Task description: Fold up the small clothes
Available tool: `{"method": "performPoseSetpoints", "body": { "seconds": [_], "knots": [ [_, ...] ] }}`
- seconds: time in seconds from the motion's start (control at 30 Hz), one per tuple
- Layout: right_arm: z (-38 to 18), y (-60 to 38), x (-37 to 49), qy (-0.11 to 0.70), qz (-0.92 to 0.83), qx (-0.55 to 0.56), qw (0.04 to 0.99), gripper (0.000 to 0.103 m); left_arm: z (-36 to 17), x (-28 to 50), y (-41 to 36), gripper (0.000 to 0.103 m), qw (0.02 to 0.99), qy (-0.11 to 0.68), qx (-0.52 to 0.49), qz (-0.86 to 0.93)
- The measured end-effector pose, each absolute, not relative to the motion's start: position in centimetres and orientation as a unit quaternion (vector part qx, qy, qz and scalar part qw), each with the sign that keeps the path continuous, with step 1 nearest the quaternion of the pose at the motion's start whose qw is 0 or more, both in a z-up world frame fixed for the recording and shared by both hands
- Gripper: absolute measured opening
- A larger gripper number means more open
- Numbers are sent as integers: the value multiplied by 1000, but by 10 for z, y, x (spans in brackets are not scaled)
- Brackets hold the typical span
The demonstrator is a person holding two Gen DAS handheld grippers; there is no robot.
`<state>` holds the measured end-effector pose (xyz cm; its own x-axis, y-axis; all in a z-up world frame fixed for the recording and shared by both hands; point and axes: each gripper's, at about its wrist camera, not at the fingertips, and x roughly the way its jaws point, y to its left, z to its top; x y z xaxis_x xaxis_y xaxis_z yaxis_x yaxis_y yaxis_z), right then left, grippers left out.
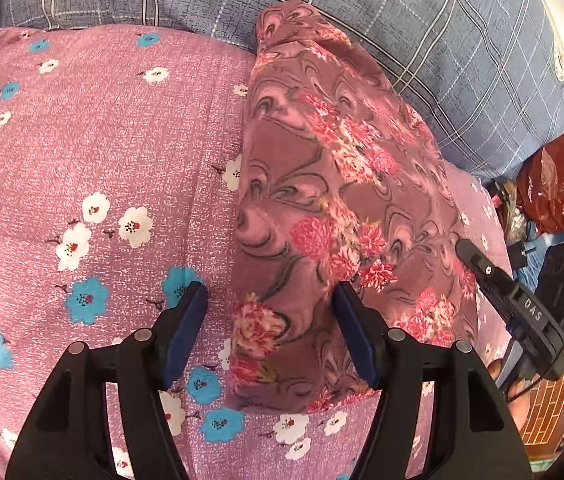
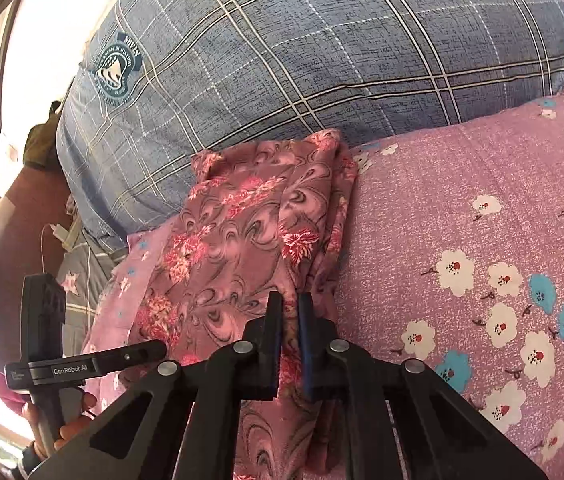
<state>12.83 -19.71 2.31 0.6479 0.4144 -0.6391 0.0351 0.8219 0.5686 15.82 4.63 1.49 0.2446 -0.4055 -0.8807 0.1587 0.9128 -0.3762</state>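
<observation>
Folded mauve floral garment [image 1: 322, 200] lying lengthwise on pink flowered bedsheet [image 1: 93, 152], far end touching blue plaid pillow [image 1: 442, 40]. Left gripper [image 1: 269, 332] hovering over garment's near left edge, jaws wide apart, nothing between them. Right gripper [image 2: 290, 344] nearly closed, pinching a fold of the same garment at its near end. Other device's handle visible at each frame's edge.

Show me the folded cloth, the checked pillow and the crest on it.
Cloth [image 1: 334, 208]: left wrist view, middle of its top layer.
Pillow [image 2: 302, 60]: right wrist view, bare checked face.
Crest [image 2: 115, 68]: right wrist view, centre of the badge.
</observation>
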Motion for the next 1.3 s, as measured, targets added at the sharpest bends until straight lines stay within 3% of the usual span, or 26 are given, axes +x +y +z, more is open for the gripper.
{"method": "performPoseSetpoints", "body": {
  "seconds": [0.2, 0.33, 0.43, 0.53, 0.67, 0.8, 0.9, 0.97, 1.03, 1.13, 1.3],
  "knots": [
    [34, -211, 126, 366, 112, 328, 863, 15, 42, 159, 41, 65, 813, 551, -61, -177],
    [24, -211, 134, 377, 106, 348, 852, 47, 39, 168, 35, 65, 810, 556, -68, -176],
    [15, -202, 142, 389, 103, 333, 853, 47, 36, 175, 30, 65, 809, 557, -69, -175],
    [19, -190, 146, 383, 95, 291, 871, 21, 33, 180, 23, 65, 813, 554, -52, -169],
    [38, -188, 139, 345, 88, 266, 896, 18, 29, 185, 20, 65, 814, 554, -48, -168],
    [18, -191, 149, 391, 62, 258, 881, 17, 26, 190, 22, 65, 811, 557, -51, -172],
    [21, -198, 147, 382, 59, 284, 877, 29, 23, 193, 22, 67, 811, 557, -51, -171],
    [18, -199, 149, 393, 61, 284, 873, 51, 21, 192, 26, 70, 810, 558, -51, -171],
    [9, -197, 154, 416, 56, 285, 862, 65, 19, 194, 27, 74, 810, 559, -53, -170],
    [9, -194, 154, 416, 58, 279, 864, 71, 14, 197, 33, 78, 804, 565, -71, -172],
    [12, -178, 155, 412, 61, 252, 874, 91, 12, 197, 37, 80, 800, 567, -77, -179]
  ]
}}
